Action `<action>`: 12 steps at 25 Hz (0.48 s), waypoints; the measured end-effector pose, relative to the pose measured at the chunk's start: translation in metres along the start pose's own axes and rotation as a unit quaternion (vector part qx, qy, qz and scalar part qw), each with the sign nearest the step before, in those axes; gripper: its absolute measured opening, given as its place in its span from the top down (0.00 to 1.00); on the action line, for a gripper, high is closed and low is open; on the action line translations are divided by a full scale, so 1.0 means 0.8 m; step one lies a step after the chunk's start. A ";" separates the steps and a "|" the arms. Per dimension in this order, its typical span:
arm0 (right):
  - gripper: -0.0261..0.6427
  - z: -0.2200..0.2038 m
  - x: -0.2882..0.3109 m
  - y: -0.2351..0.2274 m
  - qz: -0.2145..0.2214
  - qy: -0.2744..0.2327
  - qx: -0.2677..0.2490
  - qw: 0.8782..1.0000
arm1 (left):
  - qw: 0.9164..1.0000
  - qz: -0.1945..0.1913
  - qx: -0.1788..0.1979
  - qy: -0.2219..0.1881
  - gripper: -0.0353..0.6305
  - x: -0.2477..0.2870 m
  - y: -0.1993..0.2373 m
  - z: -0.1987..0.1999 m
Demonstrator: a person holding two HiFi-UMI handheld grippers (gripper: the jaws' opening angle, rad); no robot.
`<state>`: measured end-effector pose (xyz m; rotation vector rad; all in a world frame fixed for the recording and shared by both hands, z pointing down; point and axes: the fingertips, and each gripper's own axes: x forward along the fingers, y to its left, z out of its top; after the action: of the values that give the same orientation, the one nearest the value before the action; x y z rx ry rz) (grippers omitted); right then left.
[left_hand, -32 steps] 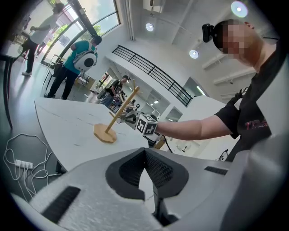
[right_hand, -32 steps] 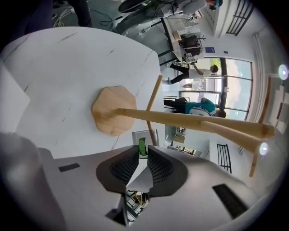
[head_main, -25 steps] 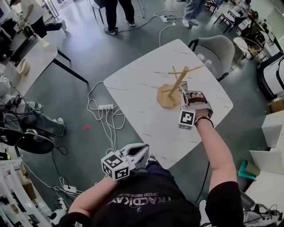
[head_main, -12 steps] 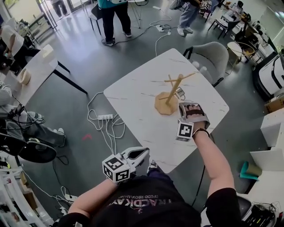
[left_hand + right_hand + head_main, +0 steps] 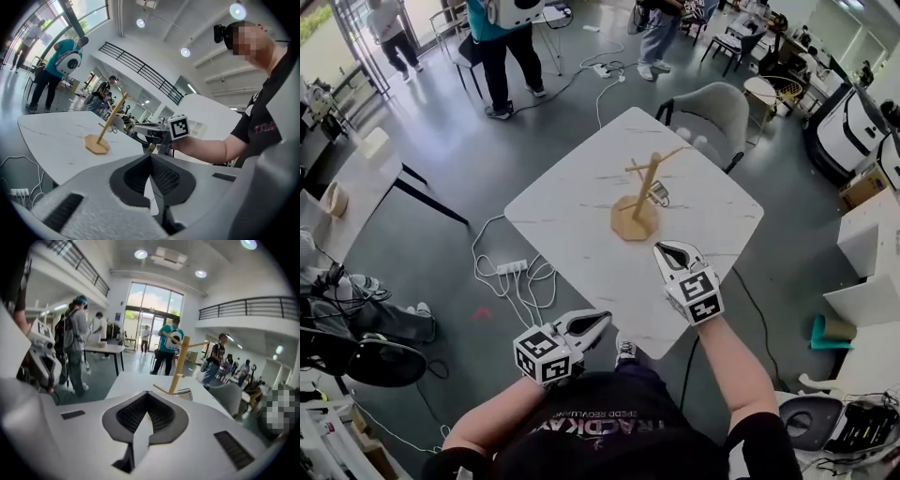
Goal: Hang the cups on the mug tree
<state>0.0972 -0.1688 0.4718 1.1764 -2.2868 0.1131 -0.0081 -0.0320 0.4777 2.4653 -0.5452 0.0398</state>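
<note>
Left gripper (image 5: 150, 157): jaws closed tip to tip, nothing between; ribbed pads (image 5: 164, 176) in contact at the tips only, body cut off by the frame edge.

Right gripper (image 5: 147, 393): jaws closed in the same way, empty.

Near and ahead of the right fingertips: mug tree (image 5: 644, 184), upright on the table (image 5: 572, 202); base hidden behind the jaws in the right gripper view. Well ahead of the left fingertips: same tree, small, past the table edge.

Against the trunk, on the side away from the left fingertips: cup (image 5: 658, 194), low on the tree. Too small to confirm handle over peg; lower part cut off by the jaws in the right gripper view.

Peg count: not resolvable.

Count: two grippers, one mug tree, one cup, one table.

Beyond the tree: one grey chair (image 5: 712, 108); at least three standing people (image 5: 502, 42), cut off at the top edge of the head view.
</note>
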 end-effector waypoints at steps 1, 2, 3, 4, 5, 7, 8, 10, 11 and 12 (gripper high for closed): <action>0.94 0.002 -0.009 0.010 0.008 -0.015 0.037 0.999 | 1.000 -0.006 0.002 0.002 0.95 -0.001 -0.002 0.000; 0.94 0.004 -0.018 0.020 0.017 -0.028 0.072 0.997 | 1.000 -0.012 0.005 0.004 0.95 -0.002 -0.003 -0.001; 0.94 0.006 -0.026 0.030 0.024 -0.042 0.104 0.993 | 1.000 -0.018 0.008 0.006 0.95 -0.003 -0.005 -0.001; 0.94 0.009 -0.035 0.039 0.030 -0.055 0.136 0.989 | 1.000 -0.024 0.011 0.009 0.95 -0.004 -0.006 -0.001; 0.94 0.011 -0.044 0.050 0.036 -0.069 0.165 0.983 | 0.999 -0.030 0.014 0.012 0.95 -0.006 -0.008 -0.001; 0.94 0.013 -0.061 0.072 0.045 -0.092 0.213 0.972 | 0.999 -0.039 0.017 0.015 0.95 -0.011 -0.012 -0.003; 0.94 0.014 -0.070 0.084 0.048 -0.102 0.230 0.967 | 0.999 -0.042 0.017 0.017 0.95 -0.014 -0.014 -0.005; 0.94 0.016 -0.086 0.107 0.049 -0.116 0.254 0.959 | 0.998 -0.049 0.018 0.019 0.95 -0.021 -0.018 -0.007; 0.94 0.016 -0.093 0.119 0.049 -0.122 0.262 0.956 | 0.998 -0.053 0.019 0.021 0.95 -0.024 -0.019 -0.008; 0.94 0.016 -0.099 0.130 0.049 -0.126 0.270 0.953 | 0.998 -0.056 0.021 0.023 0.95 -0.027 -0.020 -0.009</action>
<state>0.0479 -0.0521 0.4388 1.4023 -2.6312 0.7014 -0.0209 -0.0083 0.4712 2.5245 -0.3902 0.0629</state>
